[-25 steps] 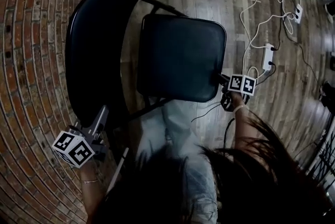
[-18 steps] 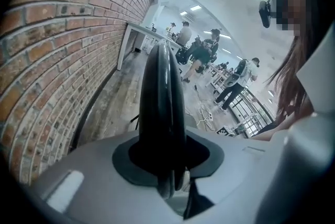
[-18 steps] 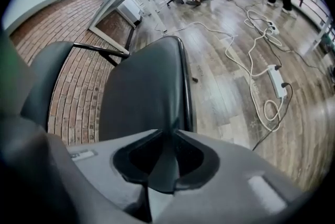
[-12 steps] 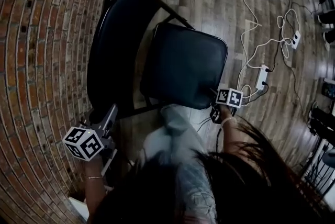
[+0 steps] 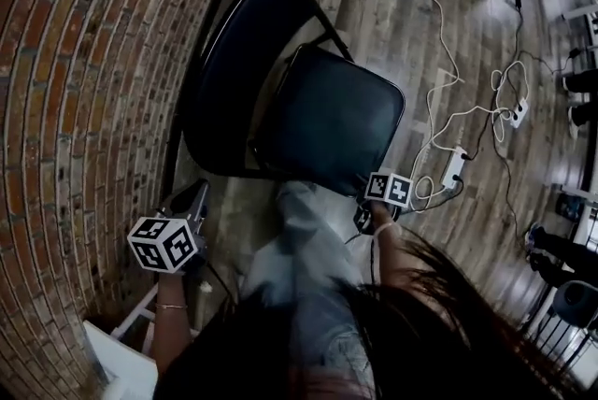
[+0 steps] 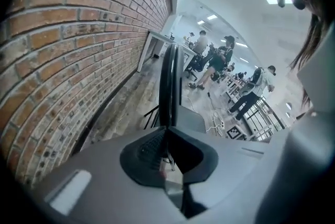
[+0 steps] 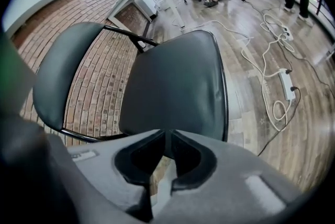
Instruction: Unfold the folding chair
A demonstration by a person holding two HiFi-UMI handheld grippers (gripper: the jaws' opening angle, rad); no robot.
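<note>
The left gripper [image 6: 166, 131] and right gripper [image 7: 168, 134] had just closed their fingers, empty, and drawn off the folding chair [image 5: 327, 122], which looked fully unfolded.

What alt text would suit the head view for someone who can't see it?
A black folding chair stands open beside a brick wall, seen from above. The left gripper hangs near the wall, the right gripper by the seat's front corner; both have just been closing their jaws on nothing.
</note>
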